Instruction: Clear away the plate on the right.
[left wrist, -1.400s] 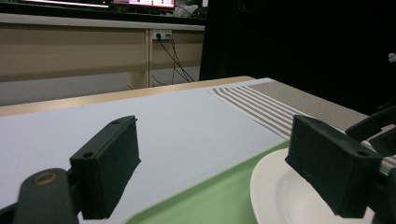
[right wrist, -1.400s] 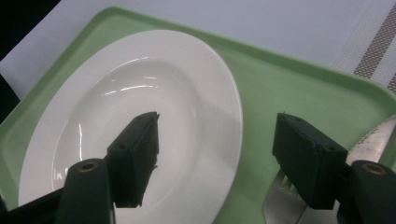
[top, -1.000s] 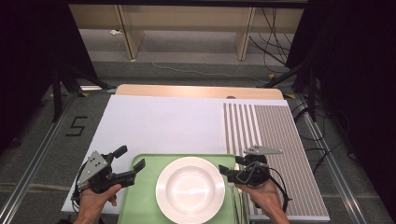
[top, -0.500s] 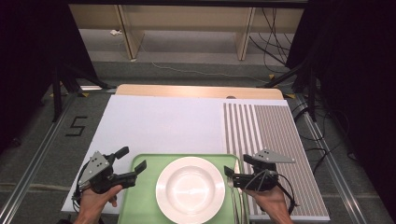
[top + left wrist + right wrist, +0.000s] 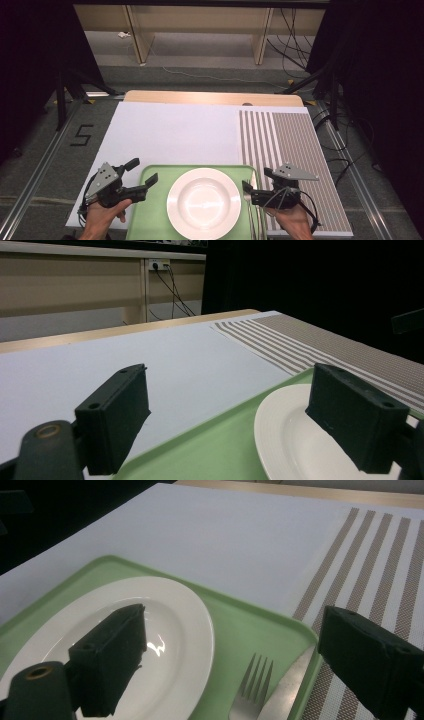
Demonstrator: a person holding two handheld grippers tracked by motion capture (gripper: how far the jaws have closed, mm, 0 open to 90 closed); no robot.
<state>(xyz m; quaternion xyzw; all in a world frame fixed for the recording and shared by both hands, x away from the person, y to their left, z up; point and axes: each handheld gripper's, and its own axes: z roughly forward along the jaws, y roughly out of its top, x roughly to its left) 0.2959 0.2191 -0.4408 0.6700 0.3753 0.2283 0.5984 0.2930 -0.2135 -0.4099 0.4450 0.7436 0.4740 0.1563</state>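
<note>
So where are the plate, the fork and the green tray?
white plate (image 5: 204,202), high view, its centre.
fork (image 5: 250,687), right gripper view, base of its tines.
green tray (image 5: 150,220), high view, bare floor left of the plate.

Beyond the far edge of the pale wooden desk (image 5: 210,97), a grey carpeted floor (image 5: 200,75) runs back to a low beige wooden shelf unit (image 5: 200,20) with upright legs. Black cables (image 5: 295,35) trail down and across the carpet on the right. Dark black curtains (image 5: 380,75) close off both sides. On the left, a metal floor rail (image 5: 37,172) runs along, and beside it a black taped number five (image 5: 81,135) sits on the floor. Lighting is even and soft overhead.
</note>
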